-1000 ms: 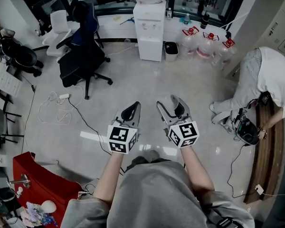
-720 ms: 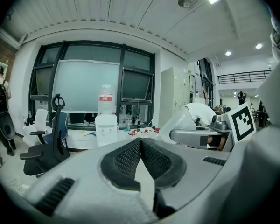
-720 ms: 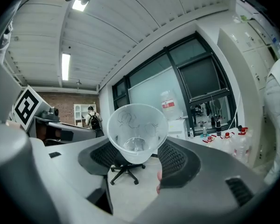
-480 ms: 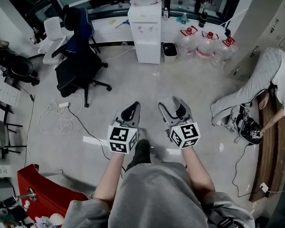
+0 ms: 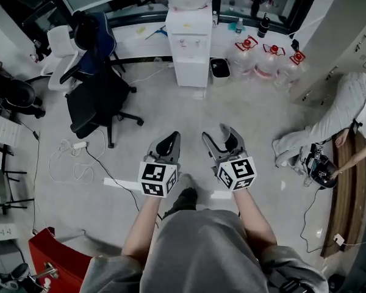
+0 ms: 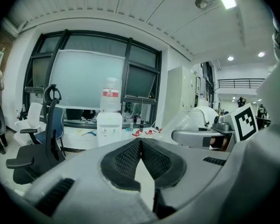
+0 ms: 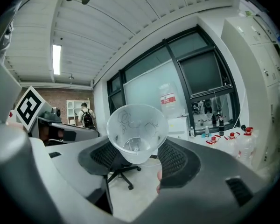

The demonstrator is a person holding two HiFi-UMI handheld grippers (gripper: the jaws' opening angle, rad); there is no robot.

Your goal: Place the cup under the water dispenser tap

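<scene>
A clear plastic cup (image 7: 136, 132) sits between the black pads of my right gripper (image 7: 139, 158), which is shut on its lower part, with the mouth turned toward the camera. In the head view the right gripper (image 5: 222, 136) and the left gripper (image 5: 166, 144) are held side by side in front of me, above the floor. The left gripper (image 6: 140, 143) is shut, its pads meeting with nothing between them. The white water dispenser (image 5: 191, 46), with a bottle on top, stands against the far wall straight ahead, well away from both grippers. It also shows as the dispenser (image 6: 108, 127) in the left gripper view.
A dark office chair (image 5: 94, 96) stands left of the path, with cables (image 5: 73, 151) on the floor beside it. Right of the dispenser are a small bin (image 5: 219, 68) and spare water bottles (image 5: 268, 57). A person (image 5: 341, 112) bends over at the right. A red object (image 5: 55, 258) lies at lower left.
I have walked forward: floor, chair and dispenser have slid toward me in the head view. Both grippers keep their place before me, the cup still held. The person at right has shifted.
</scene>
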